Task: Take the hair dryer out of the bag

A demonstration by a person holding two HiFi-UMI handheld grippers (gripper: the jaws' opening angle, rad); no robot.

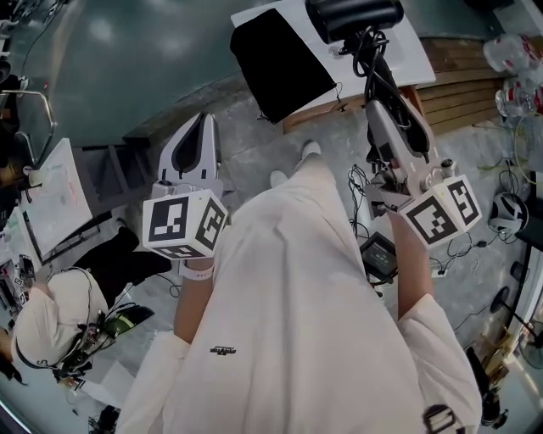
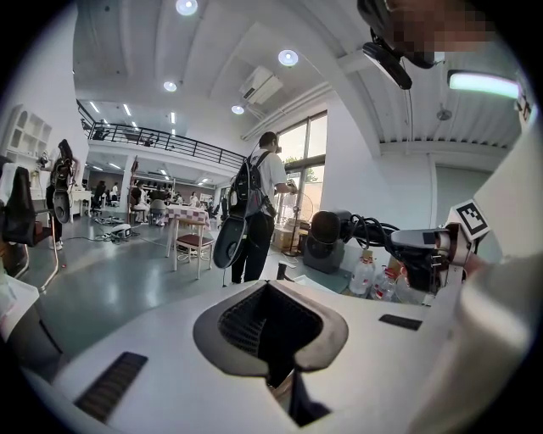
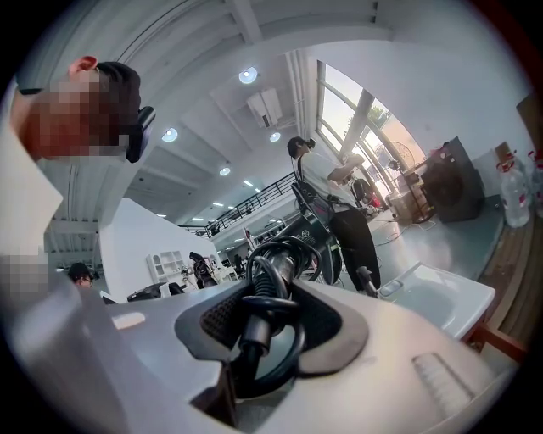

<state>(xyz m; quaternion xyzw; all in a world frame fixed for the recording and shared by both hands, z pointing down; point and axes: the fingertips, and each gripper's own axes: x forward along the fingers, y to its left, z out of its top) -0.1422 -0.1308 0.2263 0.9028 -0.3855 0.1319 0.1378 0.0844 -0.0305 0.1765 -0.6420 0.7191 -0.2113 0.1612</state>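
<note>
Two grippers up | right gripper (image 3: pixel 270 329) fingers pinch hair dryer (image 1: pixel 355 15) cord (image 3: pixel 273 269) | left gripper (image 2: pixel 271 326) fingers pressed together, empty | risk: hold looks cord-only, hair dryer could slip, hit table (image 1: pixel 416 47) edge

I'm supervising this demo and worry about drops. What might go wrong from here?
The right gripper seems to clamp the hair dryer near its cord end, so the heavy head may swing or slip. Loose cord loops might snag the black bag. The left gripper is shut and empty, giving no support.
</note>
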